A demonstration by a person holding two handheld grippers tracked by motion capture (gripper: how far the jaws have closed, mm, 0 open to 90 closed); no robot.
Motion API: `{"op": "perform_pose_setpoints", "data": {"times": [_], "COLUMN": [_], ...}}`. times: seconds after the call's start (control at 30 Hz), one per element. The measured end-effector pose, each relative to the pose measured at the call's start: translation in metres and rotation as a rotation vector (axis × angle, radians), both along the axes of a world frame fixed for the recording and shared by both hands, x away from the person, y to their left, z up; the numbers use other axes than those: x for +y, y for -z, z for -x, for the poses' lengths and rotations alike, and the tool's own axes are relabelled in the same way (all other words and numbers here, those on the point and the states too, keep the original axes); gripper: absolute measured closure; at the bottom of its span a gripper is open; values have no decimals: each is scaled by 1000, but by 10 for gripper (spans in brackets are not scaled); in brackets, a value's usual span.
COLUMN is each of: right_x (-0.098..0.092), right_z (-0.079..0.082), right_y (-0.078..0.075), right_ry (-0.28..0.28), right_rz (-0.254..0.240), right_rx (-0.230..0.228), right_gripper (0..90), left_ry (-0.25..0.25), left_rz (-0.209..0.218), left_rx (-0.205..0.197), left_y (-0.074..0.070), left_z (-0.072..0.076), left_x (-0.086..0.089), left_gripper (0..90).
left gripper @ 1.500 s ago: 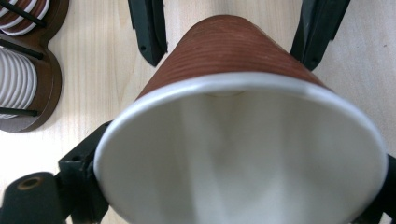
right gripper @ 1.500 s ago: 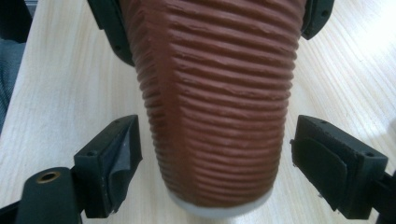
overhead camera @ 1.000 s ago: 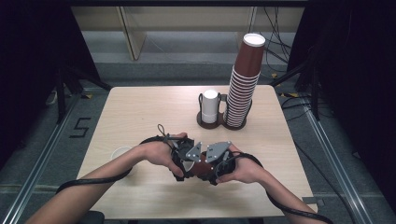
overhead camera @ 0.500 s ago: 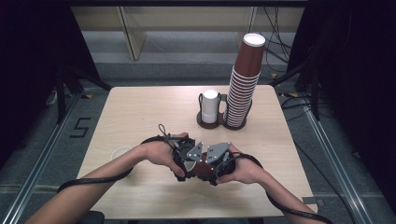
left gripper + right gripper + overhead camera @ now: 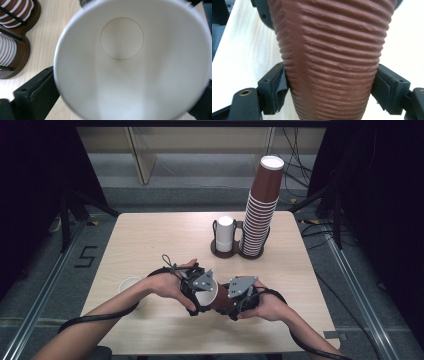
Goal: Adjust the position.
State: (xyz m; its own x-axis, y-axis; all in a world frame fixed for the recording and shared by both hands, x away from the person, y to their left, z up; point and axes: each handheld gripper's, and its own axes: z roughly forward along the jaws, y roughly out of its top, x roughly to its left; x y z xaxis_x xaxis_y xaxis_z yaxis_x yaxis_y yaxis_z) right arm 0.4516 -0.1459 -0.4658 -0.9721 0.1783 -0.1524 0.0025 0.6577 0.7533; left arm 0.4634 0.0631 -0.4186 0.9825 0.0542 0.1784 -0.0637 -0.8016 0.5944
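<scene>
I keep right tool point(image 5: 231, 306) clamped on ribbed brown cup point(image 5: 216, 299), held on side above table point(image 5: 150, 235); left tool point(image 5: 199, 296) jaws just widened around rim, not pressing. Next: steady cup, withdraw left straight.

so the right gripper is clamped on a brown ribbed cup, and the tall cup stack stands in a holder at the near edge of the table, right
Not quite. The right gripper does clamp the brown ribbed cup, as the right gripper view shows. But the high view shows the tall cup stack in its holder at the far side of the table, not the near edge.
</scene>
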Motion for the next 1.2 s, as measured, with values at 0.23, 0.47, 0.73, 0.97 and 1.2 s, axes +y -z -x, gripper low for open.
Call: {"op": "perform_pose_setpoints", "data": {"times": [0.23,0.47,0.73,0.97,1.2], "right_x": [-16,-21,-21,-20,-20], "right_z": [2,3,2,4,3], "right_y": [0,4,5,3,0], "right_ry": [52,77,93,112,109], "right_rz": [-84,-113,-132,-141,-152], "right_rx": [-18,-23,-26,6,-8], "right_gripper": [224,223,223,223,223], "left_ry": [-44,-103,-116,-125,-121], "left_rz": [81,205,278,321,352], "left_rx": [33,73,97,111,127], "left_y": [6,16,21,20,18], "left_z": [-1,-1,0,-2,-5], "left_x": [13,17,17,15,11], "left_gripper": [0,0,0,0,0]}}
